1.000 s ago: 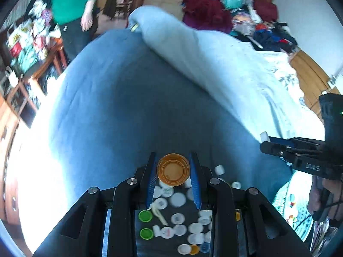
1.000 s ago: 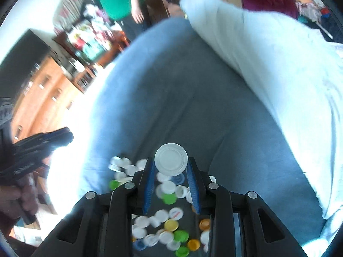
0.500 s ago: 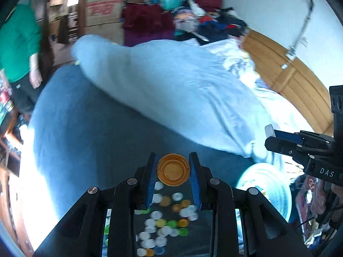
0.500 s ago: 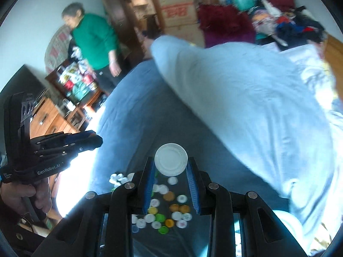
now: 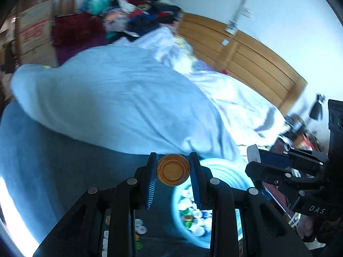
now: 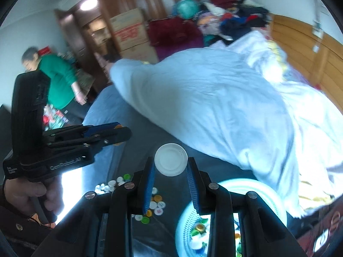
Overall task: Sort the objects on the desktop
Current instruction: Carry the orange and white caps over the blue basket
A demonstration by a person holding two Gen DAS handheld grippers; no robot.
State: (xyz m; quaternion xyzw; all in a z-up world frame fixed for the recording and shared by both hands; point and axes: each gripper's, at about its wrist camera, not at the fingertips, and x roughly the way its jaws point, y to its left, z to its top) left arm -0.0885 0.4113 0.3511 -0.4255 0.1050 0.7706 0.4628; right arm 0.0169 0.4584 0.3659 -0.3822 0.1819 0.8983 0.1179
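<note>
My left gripper (image 5: 173,168) is shut on an orange bottle cap (image 5: 173,172), held at the fingertips above a light blue basket (image 5: 227,172) with several caps in it. My right gripper (image 6: 170,166) is shut on a white bottle cap (image 6: 170,159); the same basket (image 6: 253,187) lies below and to its right. Loose caps (image 6: 157,204) of several colours lie on the dark blue bedspread (image 6: 100,111) to the basket's left. In the left wrist view the right gripper (image 5: 254,158) comes in from the right with the white cap (image 5: 253,153). The left gripper (image 6: 123,131) shows at the left of the right wrist view.
A pale blue duvet (image 5: 111,98) is heaped across the bed behind the basket. A wooden headboard (image 5: 246,55) runs along the right. Clothes (image 6: 235,19) and cardboard boxes (image 6: 128,30) are piled at the back. A person in a green top (image 6: 57,81) stands at the far left.
Both grippers rose and swung right, away from the pile of loose caps, each keeping its cap. The basket has come into view beneath them.
</note>
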